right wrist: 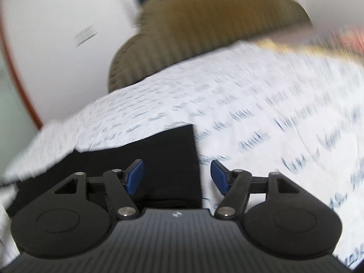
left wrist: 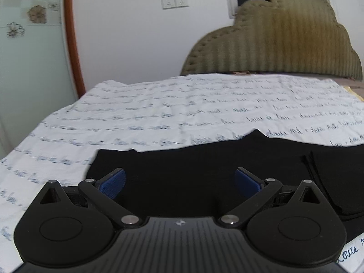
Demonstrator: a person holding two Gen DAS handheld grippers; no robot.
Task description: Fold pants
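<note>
Black pants [left wrist: 193, 170] lie flat on the bed's script-printed sheet [left wrist: 159, 113]. Left hand-held gripper [left wrist: 180, 183]: jaws apart, empty, over the pants. Right hand-held gripper [right wrist: 177, 177]: jaws apart, empty, straddling their edge.

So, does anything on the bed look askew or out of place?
Nothing stands out. The black pants lie flat on the white script-print sheet, with a folded layer at the right. Both grippers, left and right, are open above them. The right view is blurred.

Pants [left wrist: 193, 166] lie on the sheet [left wrist: 159, 104], headboard [left wrist: 284, 41] behind.
</note>
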